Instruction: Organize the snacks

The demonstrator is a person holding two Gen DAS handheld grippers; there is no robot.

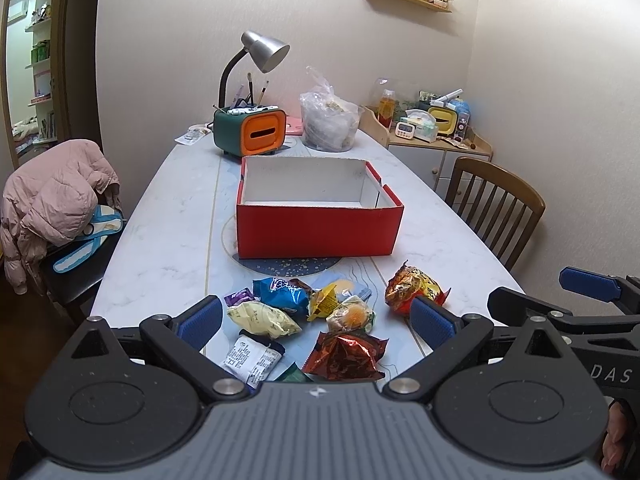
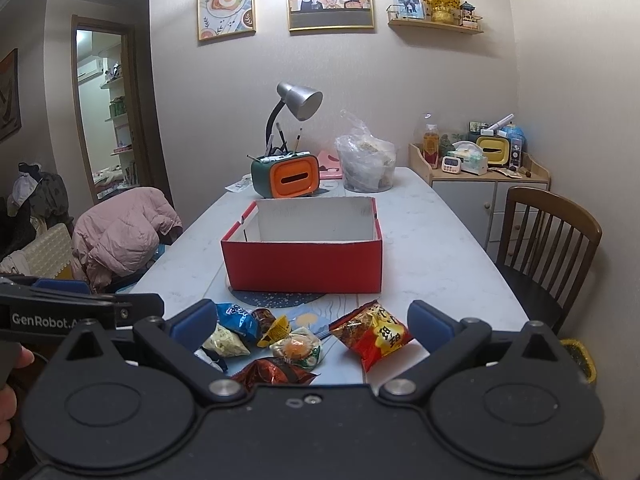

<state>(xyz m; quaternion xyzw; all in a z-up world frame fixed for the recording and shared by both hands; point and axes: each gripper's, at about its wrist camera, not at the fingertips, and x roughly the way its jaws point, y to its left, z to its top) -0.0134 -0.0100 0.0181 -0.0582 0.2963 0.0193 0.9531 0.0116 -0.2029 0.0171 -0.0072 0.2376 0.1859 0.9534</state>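
Left gripper [image 1: 316, 318] and right gripper [image 2: 312, 326] hover level side by side above the near table [image 1: 168, 200] edge, jaws spread and grasping nothing, snacks [image 1: 316, 320] lying loose beneath them, just before the red box [image 1: 320, 232], whose visible interior is bare.

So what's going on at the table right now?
A person holds two tongs over a pile of snack packets at the near end of the table. Both the left tongs and the right tongs are open and hold nothing. The red box beyond the pile looks empty as far as its inside shows, so sorting hasn't visibly started.
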